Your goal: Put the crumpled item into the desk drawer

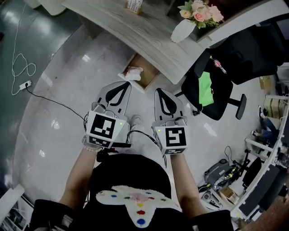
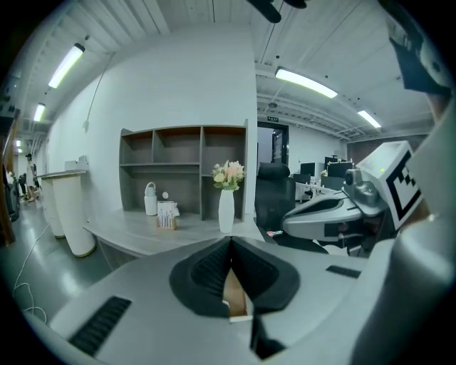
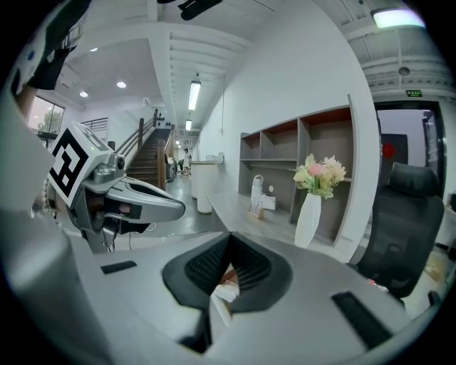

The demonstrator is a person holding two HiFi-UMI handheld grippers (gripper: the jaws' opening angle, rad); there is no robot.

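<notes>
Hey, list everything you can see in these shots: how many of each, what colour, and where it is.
desk: one, pale wood-grain, curving across the top of the head view
drawer: one, brown inside, pulled open under the desk
crumpled item: one, white, at the open drawer's front corner
vase: one, white, on the desk
flowers: one bunch, pink and cream, in the vase
shelf unit: one, grey-brown, behind the desk
office chair: one, black, right of the drawer
power strip: one, white, on the floor at left
left gripper: one, grey, shut, empty
right gripper: one, grey, shut, empty
</notes>
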